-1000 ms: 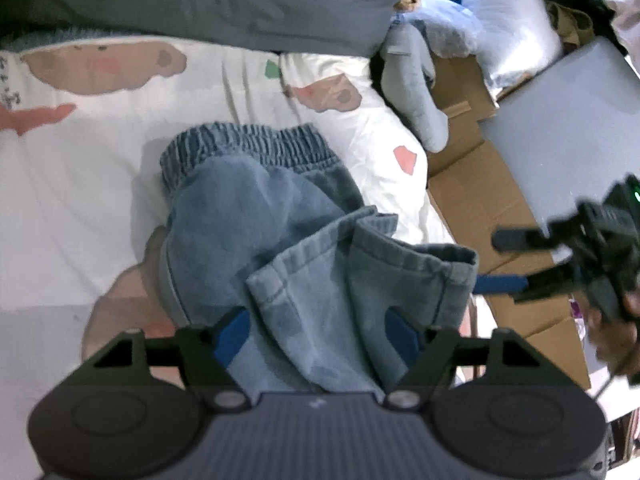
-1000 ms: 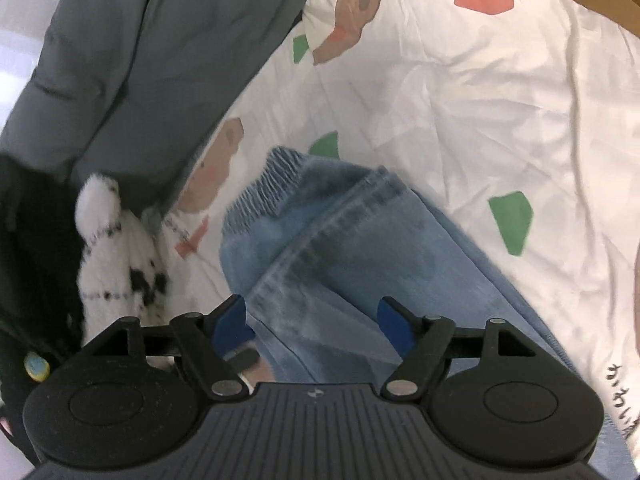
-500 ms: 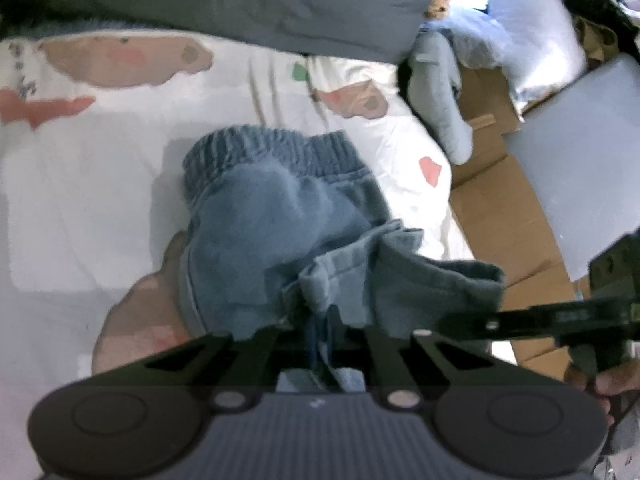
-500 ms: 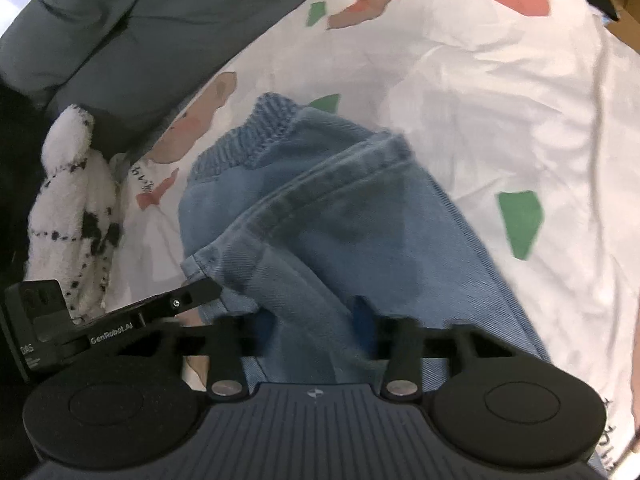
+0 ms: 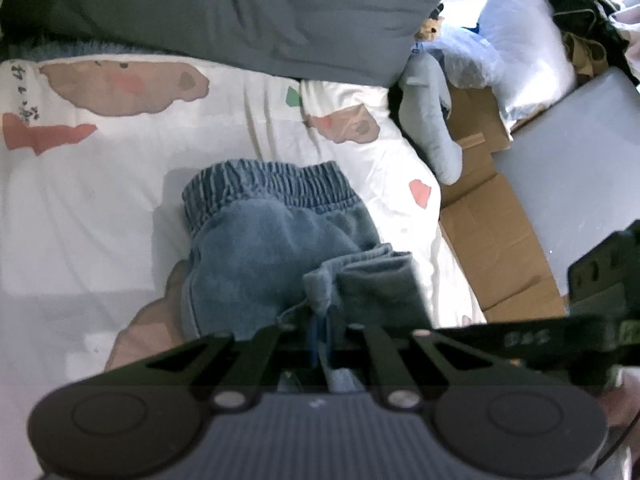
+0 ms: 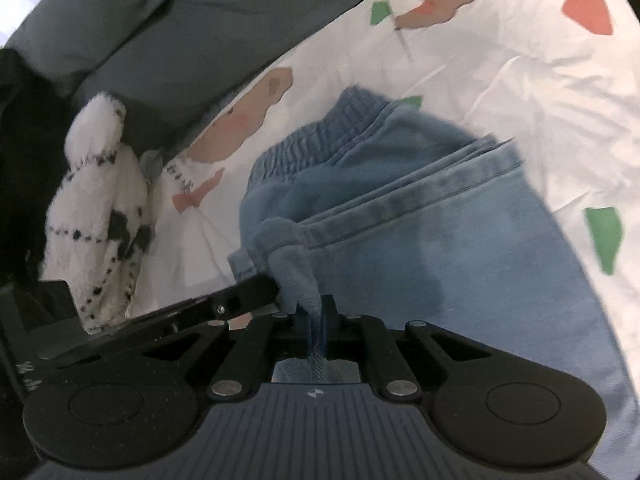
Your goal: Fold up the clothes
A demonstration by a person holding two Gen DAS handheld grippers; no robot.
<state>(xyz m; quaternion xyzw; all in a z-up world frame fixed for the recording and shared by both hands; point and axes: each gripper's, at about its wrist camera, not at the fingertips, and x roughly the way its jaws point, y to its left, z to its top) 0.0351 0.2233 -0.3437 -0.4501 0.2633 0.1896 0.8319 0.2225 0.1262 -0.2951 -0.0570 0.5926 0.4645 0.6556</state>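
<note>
The jeans (image 5: pixel 276 248) lie folded near the right edge of the bed, the elastic waistband (image 5: pixel 268 180) toward the pillow end and the leg hems doubled back toward the person. Both grippers are clamped on that near hem: the left gripper (image 5: pixel 320 334) has its jaws closed on a bunched corner of denim, and the right gripper (image 6: pixel 316 320) has its jaws closed on a fold of the same hem just beside it, so the two are almost touching. The long axis of the jeans runs straight away from both sets of jaws, toward the waistband, which suggests the next fold carries the hem forward along that line. The bedsheet (image 5: pixel 100 208) is white with bear and colour patches; a grey duvet (image 5: pixel 240 12) lies beyond, cardboard (image 5: pixel 496 232) on the floor at right.
</note>
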